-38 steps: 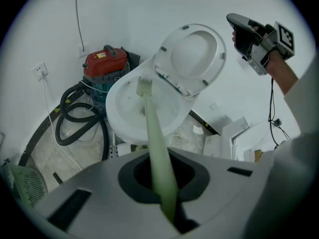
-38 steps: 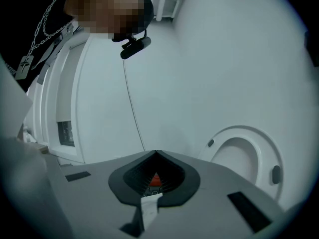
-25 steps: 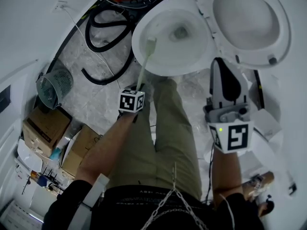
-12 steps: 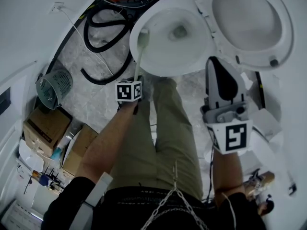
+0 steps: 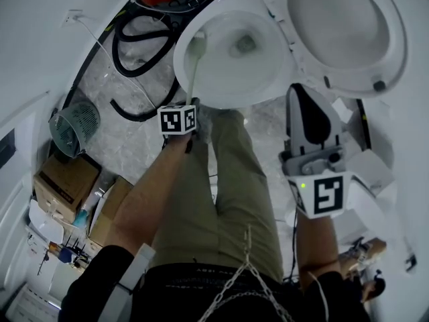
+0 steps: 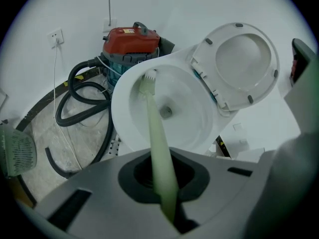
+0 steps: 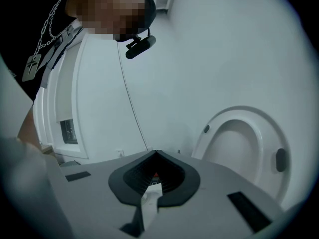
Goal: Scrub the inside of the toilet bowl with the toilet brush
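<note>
1. Pale-green toilet brush (image 6: 152,118) handle is clamped in the closed jaws of the left gripper (image 6: 164,183); its head rests against the toilet bowl (image 6: 119,118) inner wall, just under the rim.
2. Right gripper (image 7: 152,183): jaws together, nothing evident held, beside the bowl.
3. Recommended: sweep the head around the wall under steady pressure.
4. Count: one brush, one bowl, two grippers.

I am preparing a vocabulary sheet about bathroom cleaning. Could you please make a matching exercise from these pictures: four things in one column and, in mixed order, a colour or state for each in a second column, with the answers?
Things:
1. toilet brush
2. seat and lid
3. vacuum cleaner
4. mesh basket

Descriptions:
A. red top, next to the wall
B. on the floor, apart from the toilet bowl
C. handle held in the fingers of the left gripper, head at the bowl's inner rim
D. tipped up, open

Pairs: 1-C, 2-D, 3-A, 4-B
</note>
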`<state>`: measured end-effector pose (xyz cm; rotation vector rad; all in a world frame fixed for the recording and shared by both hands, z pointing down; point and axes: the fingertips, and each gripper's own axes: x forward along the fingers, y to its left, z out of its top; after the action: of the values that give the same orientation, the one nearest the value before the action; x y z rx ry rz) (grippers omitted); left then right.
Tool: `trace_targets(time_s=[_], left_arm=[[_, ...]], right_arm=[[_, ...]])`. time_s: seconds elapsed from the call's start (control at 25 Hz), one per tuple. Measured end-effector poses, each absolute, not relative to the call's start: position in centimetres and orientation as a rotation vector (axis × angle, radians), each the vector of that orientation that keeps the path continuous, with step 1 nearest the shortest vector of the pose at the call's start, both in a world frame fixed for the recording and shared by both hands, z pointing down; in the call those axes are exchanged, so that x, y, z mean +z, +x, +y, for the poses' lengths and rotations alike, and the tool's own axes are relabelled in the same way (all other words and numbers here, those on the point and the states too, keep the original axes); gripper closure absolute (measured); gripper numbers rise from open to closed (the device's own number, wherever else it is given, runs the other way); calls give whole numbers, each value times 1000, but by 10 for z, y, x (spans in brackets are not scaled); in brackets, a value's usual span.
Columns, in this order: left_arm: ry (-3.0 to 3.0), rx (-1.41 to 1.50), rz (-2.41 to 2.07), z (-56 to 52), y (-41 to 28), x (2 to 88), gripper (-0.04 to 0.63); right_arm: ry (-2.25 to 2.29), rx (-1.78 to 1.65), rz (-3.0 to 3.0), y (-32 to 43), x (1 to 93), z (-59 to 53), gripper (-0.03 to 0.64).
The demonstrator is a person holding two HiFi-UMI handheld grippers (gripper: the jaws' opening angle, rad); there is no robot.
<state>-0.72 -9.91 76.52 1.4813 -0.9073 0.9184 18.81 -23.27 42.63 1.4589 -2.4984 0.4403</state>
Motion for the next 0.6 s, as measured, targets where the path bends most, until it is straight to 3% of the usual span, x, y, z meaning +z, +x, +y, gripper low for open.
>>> trace_targets(time_s=[0.6], left_arm=[[1554, 910, -867, -144, 31, 774, 595]], right_arm=[[1456, 450, -2494, 197, 429, -234, 615]])
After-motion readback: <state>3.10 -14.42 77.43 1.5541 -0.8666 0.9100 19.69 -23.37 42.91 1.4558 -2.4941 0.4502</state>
